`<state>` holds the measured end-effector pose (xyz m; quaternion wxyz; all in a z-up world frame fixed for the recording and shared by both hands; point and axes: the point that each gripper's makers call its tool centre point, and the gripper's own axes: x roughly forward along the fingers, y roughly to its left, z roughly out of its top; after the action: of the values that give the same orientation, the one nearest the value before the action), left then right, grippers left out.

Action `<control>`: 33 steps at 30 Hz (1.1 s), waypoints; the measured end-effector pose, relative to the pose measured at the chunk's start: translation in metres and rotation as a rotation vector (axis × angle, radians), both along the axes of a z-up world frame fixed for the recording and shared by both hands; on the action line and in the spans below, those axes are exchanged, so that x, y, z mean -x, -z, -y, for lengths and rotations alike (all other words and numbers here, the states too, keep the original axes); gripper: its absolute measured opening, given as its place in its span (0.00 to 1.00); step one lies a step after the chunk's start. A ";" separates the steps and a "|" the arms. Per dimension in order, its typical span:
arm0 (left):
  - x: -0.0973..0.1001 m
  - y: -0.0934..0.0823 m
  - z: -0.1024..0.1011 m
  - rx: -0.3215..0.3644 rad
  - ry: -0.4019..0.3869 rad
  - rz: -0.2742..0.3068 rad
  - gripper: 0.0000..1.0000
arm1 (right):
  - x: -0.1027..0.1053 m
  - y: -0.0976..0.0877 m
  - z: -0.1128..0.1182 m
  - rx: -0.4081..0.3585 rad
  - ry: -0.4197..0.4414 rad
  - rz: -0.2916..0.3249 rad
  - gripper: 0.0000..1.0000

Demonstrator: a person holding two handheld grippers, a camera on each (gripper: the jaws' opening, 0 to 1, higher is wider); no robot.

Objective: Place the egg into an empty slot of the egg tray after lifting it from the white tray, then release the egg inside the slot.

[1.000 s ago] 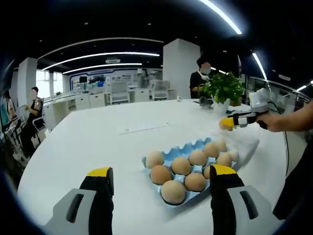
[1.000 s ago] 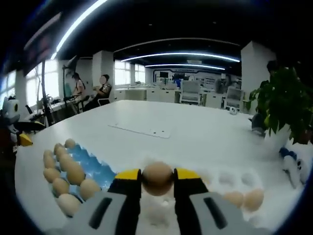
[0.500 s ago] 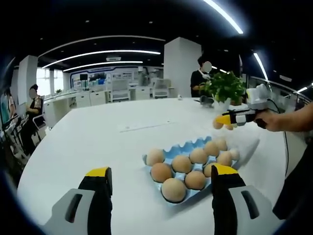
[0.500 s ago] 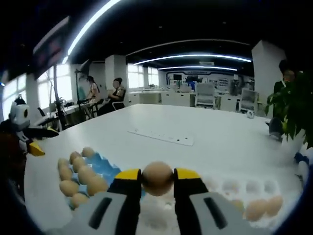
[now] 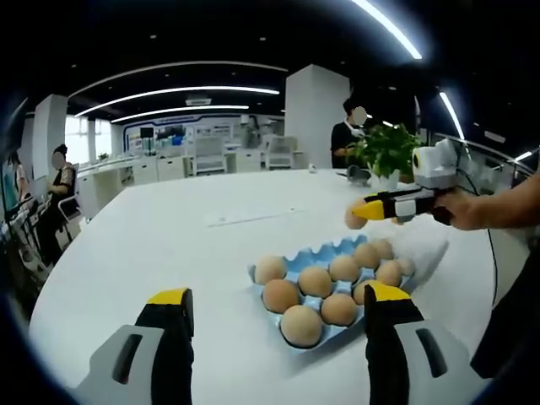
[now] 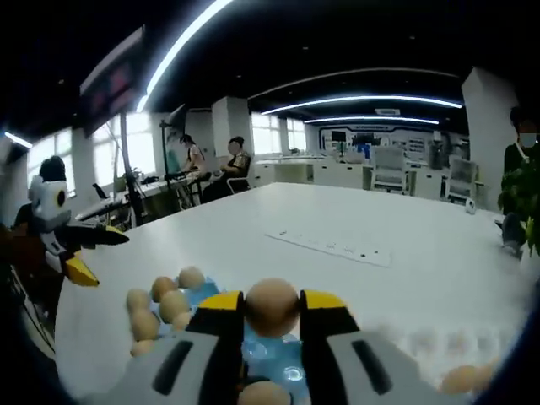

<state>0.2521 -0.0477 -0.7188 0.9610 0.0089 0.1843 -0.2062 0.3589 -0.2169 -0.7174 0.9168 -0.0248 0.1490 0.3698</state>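
Right claw (image 6: 272, 305): I hold a brown oval egg (image 6: 272, 305) clamped above the blue moulded egg tray (image 5: 331, 253), several eggs in its slots | left claw (image 5: 278, 308): apart, over white table (image 5: 169, 245).

No words, labels, brands or numbers are showing clearly enough to read in either view. The wall display (image 5: 181, 126), far ahead of the left claw, is glowing blue, but whatever is printed on it is staying too small and blurred to make out.
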 end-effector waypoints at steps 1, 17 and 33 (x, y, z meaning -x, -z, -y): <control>0.000 0.000 0.000 -0.001 0.001 0.000 0.84 | 0.000 0.000 -0.006 -0.006 -0.013 -0.003 0.25; -0.002 0.001 -0.003 0.004 0.001 -0.003 0.82 | 0.005 0.018 -0.078 0.039 -0.178 -0.032 0.25; -0.001 0.003 -0.006 0.008 -0.004 -0.008 0.81 | 0.006 0.045 -0.101 0.083 -0.242 -0.097 0.25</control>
<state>0.2534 -0.0412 -0.7215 0.9607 0.0039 0.1872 -0.2050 0.3526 -0.1163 -0.7621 0.8554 -0.0628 0.2043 0.4718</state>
